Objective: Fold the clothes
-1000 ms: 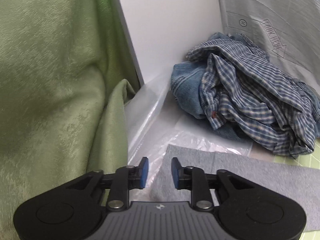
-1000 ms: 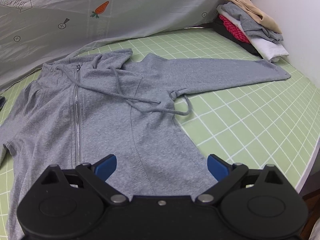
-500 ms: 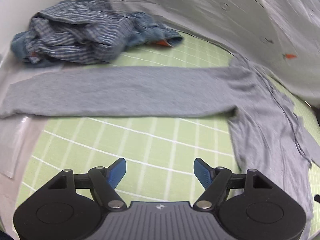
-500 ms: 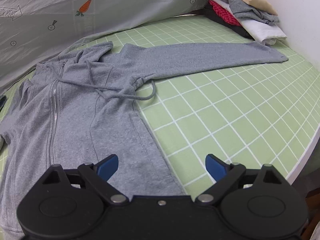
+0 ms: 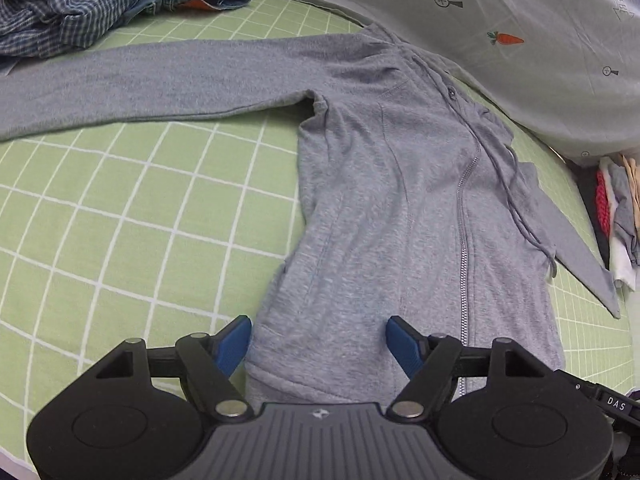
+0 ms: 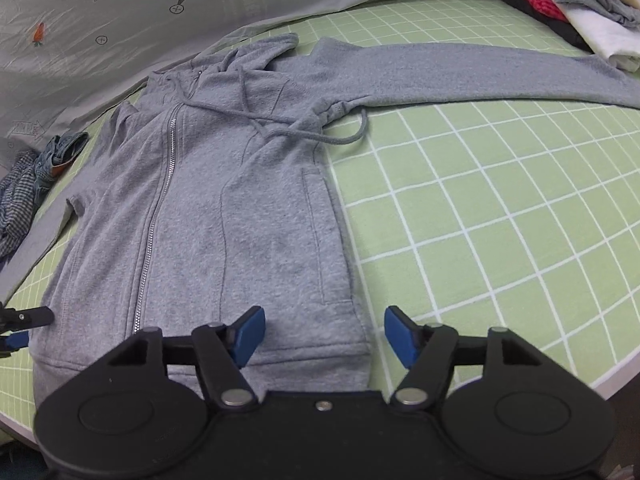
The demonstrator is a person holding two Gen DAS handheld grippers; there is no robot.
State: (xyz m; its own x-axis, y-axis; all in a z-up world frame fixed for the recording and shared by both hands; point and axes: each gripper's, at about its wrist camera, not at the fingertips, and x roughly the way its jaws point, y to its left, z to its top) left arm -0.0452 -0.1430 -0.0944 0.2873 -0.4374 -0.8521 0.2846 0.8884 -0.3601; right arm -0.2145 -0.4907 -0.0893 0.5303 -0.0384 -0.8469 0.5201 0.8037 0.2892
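Grey zip hoodie point(image 5: 384, 208) lies face up and flat on the green grid mat point(image 5: 132, 216), both sleeves spread straight out to the sides; judged as laid out ready for the first fold; left sleeve point(image 5: 160, 76) reaches toward the crumpled plaid shirt point(image 5: 60, 4), right sleeve point(image 6: 480, 72) toward the folded stack point(image 6: 576, 4) at the mat's far corner; drawstring point(image 6: 280, 128) trails loose across the chest. Left gripper point(image 5: 318, 338) hangs over the hem at the hoodie's left bottom corner, jaws moderately wide and straddling the side edge, pads not pressing cloth; jaws have just been narrowing slightly, hem fabric below and between them, nothing gripped. Right gripper point(image 6: 324, 334) sits likewise over the right bottom corner, jaws about half wide; they have just been closing in from near full width, the hem edge between them but not pinched. Placement reads as a two-corner pickup of the hem, probably to fold the body upward. Against the earlier frames: a second ago the left view faced the shirt pile and a green curtain with jaws narrow; half a second ago it looked along the left sleeve; now it is over the hem; the right view has drawn nearer the hem and tipped downward, the hoodie itself unmoved.
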